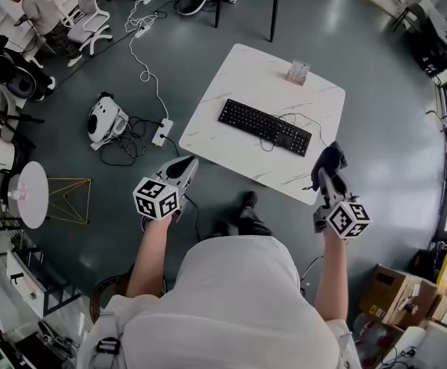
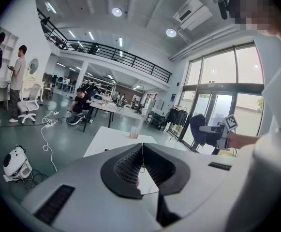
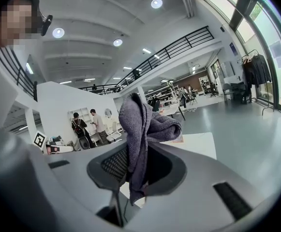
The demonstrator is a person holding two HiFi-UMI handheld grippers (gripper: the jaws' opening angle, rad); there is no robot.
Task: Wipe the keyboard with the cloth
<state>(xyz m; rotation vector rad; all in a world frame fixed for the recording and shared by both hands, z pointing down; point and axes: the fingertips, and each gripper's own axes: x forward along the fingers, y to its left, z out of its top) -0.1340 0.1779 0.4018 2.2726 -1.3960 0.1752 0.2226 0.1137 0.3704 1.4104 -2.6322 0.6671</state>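
Grey cloth clamped in the right claw off the desk at its 4 o'clock corner; left claw closed, empty; keyboard sits mid-desk, so approach stage imo; next lower cloth onto keys.

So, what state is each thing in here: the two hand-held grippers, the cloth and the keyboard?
Left hand-held gripper: shut, empty.
Right hand-held gripper: shut on the cloth.
Cloth: bunched up, clamped in the jaws, not on the keyboard.
Keyboard: flat on the white table, untouched.
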